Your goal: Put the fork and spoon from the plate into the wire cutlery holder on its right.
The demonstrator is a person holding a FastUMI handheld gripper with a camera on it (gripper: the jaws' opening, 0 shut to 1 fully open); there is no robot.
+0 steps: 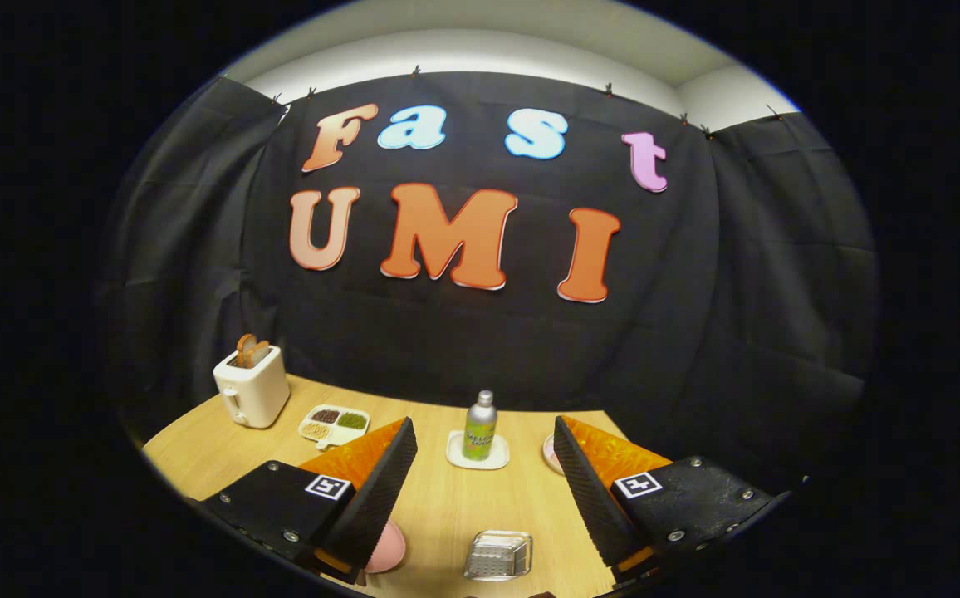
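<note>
we see the wire cutlery holder point(498, 556) low on the wooden table point(447, 507), between our two fingers and close to us; it looks empty, as far as we can tell. the pink plate point(387, 548) lies to its left, mostly hidden behind the left finger, so we cannot see the fork or the spoon on it. our gripper point(486, 486) is wide apart and holds nothing.

we judge the task is at its start: the first step is to reach the plate. to do it well, we should tilt down and move left until the plate comes between the fingers, then close on one handle only, near its middle, and lift it straight before going to the holder.

beyond the fingers a metal bottle point(480, 426) stands on a small white coaster point(477, 455); its green label has writing, but too small for us to read. a second pink dish point(551, 453) peeks beside the right finger. further left are a divided tray of seeds point(333, 422) and a cream toaster point(252, 386) with toast in it. each finger carries a square printed marker
</note>
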